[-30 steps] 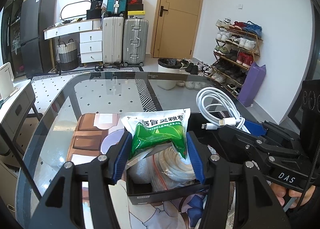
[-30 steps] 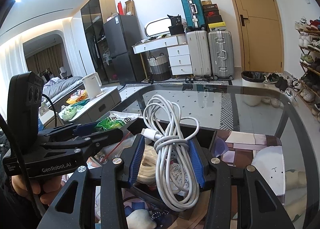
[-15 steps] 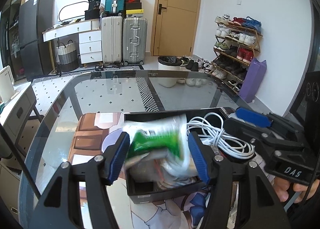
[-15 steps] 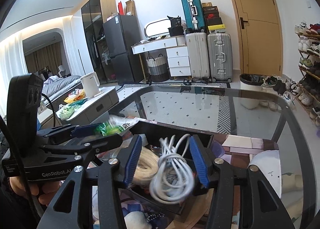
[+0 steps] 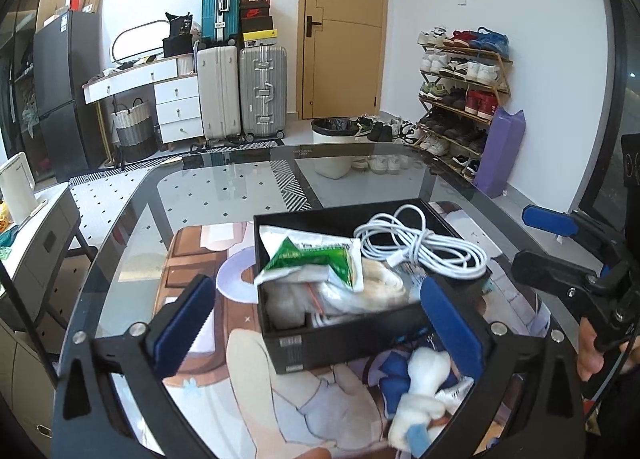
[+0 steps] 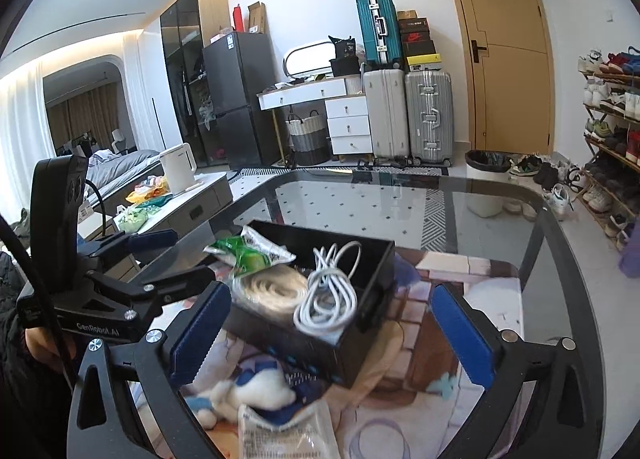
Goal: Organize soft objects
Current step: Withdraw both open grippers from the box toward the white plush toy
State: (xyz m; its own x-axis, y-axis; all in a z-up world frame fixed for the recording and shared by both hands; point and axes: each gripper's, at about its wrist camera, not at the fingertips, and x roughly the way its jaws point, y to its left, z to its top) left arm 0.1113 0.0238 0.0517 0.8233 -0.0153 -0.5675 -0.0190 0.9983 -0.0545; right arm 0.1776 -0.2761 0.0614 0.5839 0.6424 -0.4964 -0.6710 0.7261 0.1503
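Note:
A black box (image 5: 344, 333) stands on the printed mat. In it lie a green-and-white packet (image 5: 316, 259), a coiled white cable (image 5: 420, 247) and bagged soft items. My left gripper (image 5: 316, 295) is just in front of the box, jaws opening wide, and its pads touch nothing. In the right wrist view the same box (image 6: 380, 259) holds the cable (image 6: 328, 299) and the packet (image 6: 248, 251). My right gripper (image 6: 328, 299) is also opening, with nothing gripped. Each gripper shows in the other's view: right (image 5: 532, 239), left (image 6: 180, 255).
The mat (image 5: 192, 259) covers the near part of a glass table (image 6: 400, 195). A white-and-blue plush toy (image 5: 420, 391) and a clear plastic bag (image 6: 284, 431) lie in front of the box. A person's hand (image 5: 588, 351) holds the right tool.
The left gripper let go of the green packet and the right one let go of the cable; both now lie in the box. Both sets of jaws spread wide and drew back.

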